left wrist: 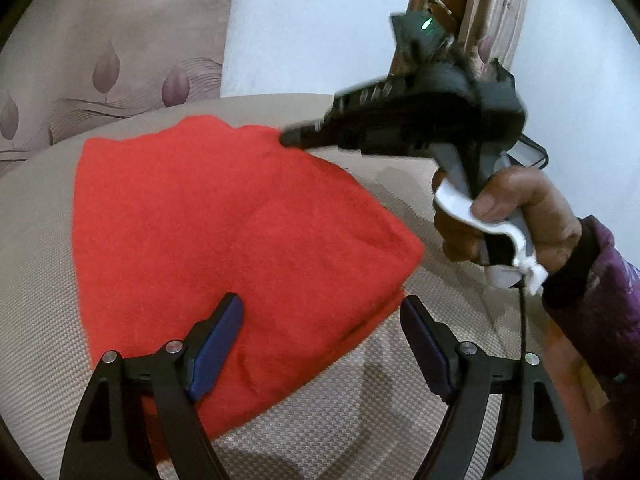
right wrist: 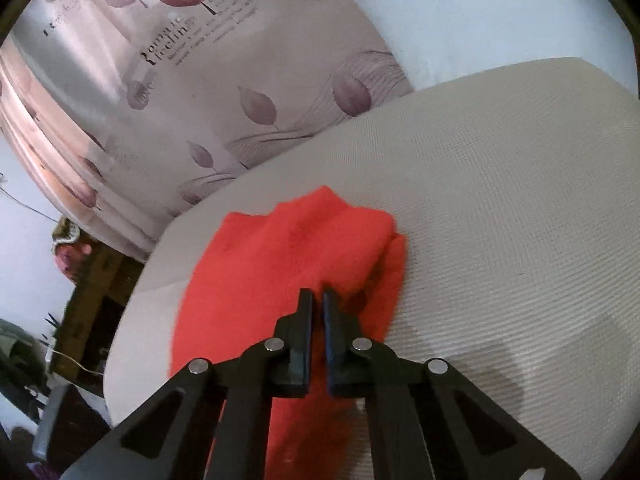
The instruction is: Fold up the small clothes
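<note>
A red cloth (left wrist: 208, 208) lies folded on a beige woven cushion (left wrist: 360, 404). My left gripper (left wrist: 322, 300) hovers open over the cloth's near corner, its blue pads (left wrist: 218, 344) wide apart and gripping nothing. In the same view a person's hand (left wrist: 500, 208) holds my right gripper (left wrist: 288, 138), whose tip sits at the cloth's far edge. Seen from the right wrist, the right gripper (right wrist: 318, 294) has its jaws shut to a thin slit above the red cloth (right wrist: 288, 248). I see no fabric pinched between them.
A leaf-patterned curtain (right wrist: 240, 100) hangs behind the cushion (right wrist: 500, 200), with a pale wall and a wooden door frame (left wrist: 460, 0) beyond. The cushion's left edge drops off to dark clutter (right wrist: 60, 320) on the floor. A purple sleeve (left wrist: 600, 300) enters from the right.
</note>
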`<state>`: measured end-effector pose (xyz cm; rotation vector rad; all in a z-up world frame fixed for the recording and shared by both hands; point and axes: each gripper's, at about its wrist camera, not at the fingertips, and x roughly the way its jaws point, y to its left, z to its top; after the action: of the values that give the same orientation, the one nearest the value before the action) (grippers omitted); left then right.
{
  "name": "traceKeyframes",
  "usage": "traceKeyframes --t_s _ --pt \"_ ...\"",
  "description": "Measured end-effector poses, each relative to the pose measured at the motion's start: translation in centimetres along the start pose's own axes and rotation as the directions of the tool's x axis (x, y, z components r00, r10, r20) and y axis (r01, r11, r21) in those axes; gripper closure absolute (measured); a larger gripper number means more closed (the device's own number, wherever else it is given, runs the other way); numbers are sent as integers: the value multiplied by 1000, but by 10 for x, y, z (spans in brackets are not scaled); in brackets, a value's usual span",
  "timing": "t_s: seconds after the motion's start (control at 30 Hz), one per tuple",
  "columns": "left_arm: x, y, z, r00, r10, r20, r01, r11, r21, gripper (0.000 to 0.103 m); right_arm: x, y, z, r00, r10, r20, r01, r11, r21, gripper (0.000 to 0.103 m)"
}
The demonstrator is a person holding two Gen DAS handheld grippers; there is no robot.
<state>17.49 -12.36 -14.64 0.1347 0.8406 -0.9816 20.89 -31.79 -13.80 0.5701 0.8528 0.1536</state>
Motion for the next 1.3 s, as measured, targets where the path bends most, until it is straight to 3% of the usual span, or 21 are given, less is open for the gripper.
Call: traceKeyframes --t_s 0.07,0.1,0.2,0.33,0.4,0.5,0.63,0.7,0.77,0.87,1.07,1.1,1.17,1.3 --pt "0 0 0 1000 -4 0 4 1000 -3 23 14 -13 -6 996 -71 -56 72 997 14 101" --pt "-1 0 0 1000 -6 1 6 1000 -5 23 20 -19 -8 994 -53 -90 57 998 36 100" --pt "-1 0 0 1000 -5 0 5 1000 -5 23 1 -18 -1 1000 18 -5 -18 999 39 99" --pt "0 1 1 1000 -5 0 5 1000 -2 23 -30 -18 14 991 33 130 -43 997 71 95" --pt "-1 0 -1 1000 -6 0 6 1000 -2 23 -34 -1 23 988 81 131 -84 996 17 95" --pt "-1 1 0 1000 -6 1 6 1000 -3 23 -16 36 30 987 151 60 -144 983 -110 95" --pt "-1 1 -1 1000 -6 2 6 1000 -4 23 34 68 28 997 17 -70 -37 955 -293 95" --pt "-2 2 -1 1000 -11 5 11 1000 -8 23 54 60 23 991 -87 -104 50 946 -321 96" --pt "-3 3 -2 1000 -19 9 19 1000 -14 23 62 46 14 976 -197 -91 154 924 -349 103" --pt "-3 6 -2 1000 -25 10 25 1000 -19 23 57 25 12 987 -144 -70 118 952 -284 103" --pt "-2 6 -1 1000 -20 9 20 1000 -17 23 48 34 29 990 -117 -84 90 957 -277 99" --pt "-3 5 -1 1000 -21 11 22 1000 -19 23 45 37 33 991 -112 -68 88 956 -281 94" --pt "-3 7 -1 1000 -28 14 28 999 -25 23 42 50 46 994 -103 -48 83 947 -309 94" --pt "-4 8 -1 999 -34 16 35 999 -33 23 68 76 59 993 -86 -85 45 916 -398 94"
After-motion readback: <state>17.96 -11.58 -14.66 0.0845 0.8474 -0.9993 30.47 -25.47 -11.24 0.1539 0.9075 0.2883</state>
